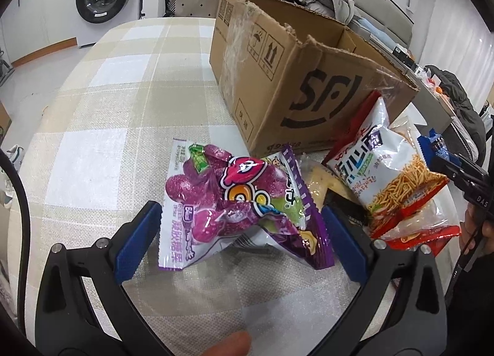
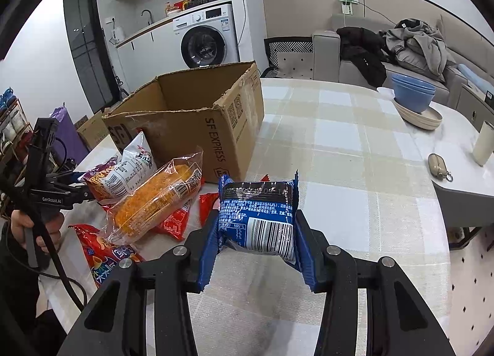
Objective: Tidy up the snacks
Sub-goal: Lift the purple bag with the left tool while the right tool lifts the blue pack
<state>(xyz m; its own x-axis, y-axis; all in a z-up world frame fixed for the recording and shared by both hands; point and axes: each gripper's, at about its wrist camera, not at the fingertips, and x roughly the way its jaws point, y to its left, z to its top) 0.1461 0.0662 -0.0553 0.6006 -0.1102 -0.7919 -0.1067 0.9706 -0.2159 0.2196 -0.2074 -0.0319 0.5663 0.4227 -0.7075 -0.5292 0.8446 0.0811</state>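
Note:
My left gripper has its blue pads on both sides of a purple grape-candy bag, which is crumpled between them above the tablecloth. My right gripper is shut on a blue snack packet with a barcode, held above the table. An open SF cardboard box stands behind the candy bag; it also shows in the right wrist view. A white noodle-snack bag leans by the box. The left gripper shows from the side in the right wrist view.
Several snack bags lie left of the box: an orange crumb bag and red bags. Blue bowls on a beige plate, a cup and a small pouch sit at the far right. The checked tablecloth covers the table.

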